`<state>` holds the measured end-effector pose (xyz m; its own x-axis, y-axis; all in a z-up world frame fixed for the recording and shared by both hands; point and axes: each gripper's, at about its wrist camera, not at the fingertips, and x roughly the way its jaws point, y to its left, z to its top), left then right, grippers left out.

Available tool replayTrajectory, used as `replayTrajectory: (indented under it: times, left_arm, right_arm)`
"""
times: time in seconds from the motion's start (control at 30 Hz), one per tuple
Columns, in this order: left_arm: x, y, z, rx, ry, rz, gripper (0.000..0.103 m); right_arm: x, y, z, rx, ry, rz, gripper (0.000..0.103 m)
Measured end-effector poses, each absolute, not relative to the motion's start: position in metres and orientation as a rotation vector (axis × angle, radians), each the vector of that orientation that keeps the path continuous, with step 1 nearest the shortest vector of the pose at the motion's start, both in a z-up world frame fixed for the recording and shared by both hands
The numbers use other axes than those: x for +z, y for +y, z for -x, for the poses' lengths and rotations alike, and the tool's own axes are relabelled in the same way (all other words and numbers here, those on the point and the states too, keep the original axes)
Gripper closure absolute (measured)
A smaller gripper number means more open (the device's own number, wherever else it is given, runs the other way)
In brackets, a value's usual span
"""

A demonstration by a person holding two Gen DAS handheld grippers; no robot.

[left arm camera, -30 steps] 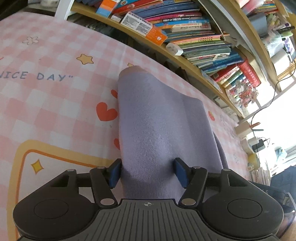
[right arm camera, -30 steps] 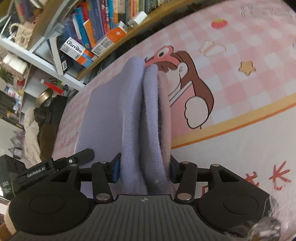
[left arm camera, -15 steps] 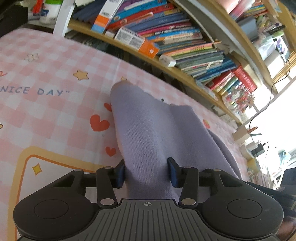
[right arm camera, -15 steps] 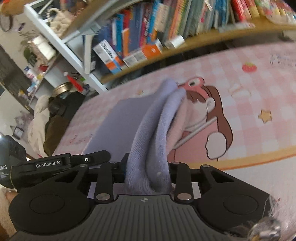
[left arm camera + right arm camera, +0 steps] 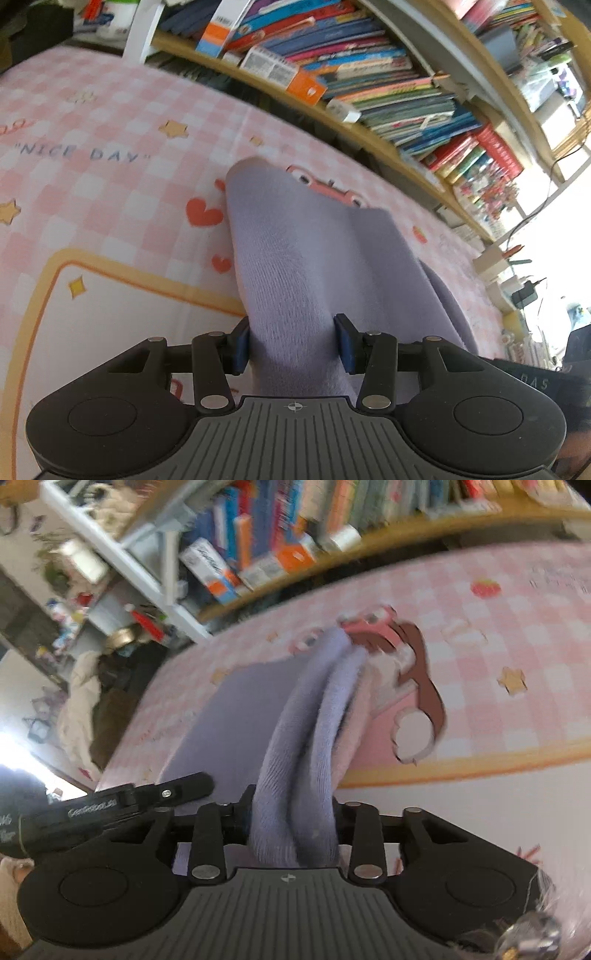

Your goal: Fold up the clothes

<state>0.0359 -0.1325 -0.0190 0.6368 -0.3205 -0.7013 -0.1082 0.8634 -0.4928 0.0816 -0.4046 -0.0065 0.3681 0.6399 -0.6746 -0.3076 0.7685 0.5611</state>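
Both grippers were clamped on the purple cloth (image 5: 295, 258), left gripper (image 5: 293, 349) and right gripper (image 5: 293, 829) each pinching a bunched edge lifted off the pink blanket (image 5: 110, 184). Risk imo: thick bunch could slip from one side w/ uneven pull, so the fold would land crooked.

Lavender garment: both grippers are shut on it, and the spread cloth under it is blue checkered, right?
Not quite. The cloth under the lavender garment is pink checkered, as the left wrist view shows. The rest holds: the left gripper and the right gripper are each shut on it.
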Motion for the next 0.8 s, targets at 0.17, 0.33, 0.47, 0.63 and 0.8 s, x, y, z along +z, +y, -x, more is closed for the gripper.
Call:
replayTrajectory:
  times: [0.17,0.33,0.47,0.63,0.8]
  left_arm:
    - [-0.025,-0.129,-0.040,-0.131,0.907,0.543,0.049]
    - [-0.033,-0.122,-0.046,-0.154,0.932,0.594,0.047]
    - [-0.037,-0.121,-0.052,-0.163,0.931,0.630,0.052]
    - [-0.029,-0.127,-0.053,-0.162,0.916,0.583,0.058]
    - [-0.009,-0.135,-0.044,-0.176,0.868,0.536,0.059]
  right_arm:
    - [-0.027,-0.412,-0.098,0.586,1.125,-0.440,0.051]
    - [-0.038,-0.412,-0.115,0.631,1.164,-0.534,0.050]
    - [-0.040,-0.407,-0.126,0.661,1.175,-0.557,0.056]
    - [-0.033,-0.403,-0.124,0.685,1.132,-0.522,0.071]
    - [-0.007,-0.405,-0.107,0.726,1.012,-0.463,0.073]
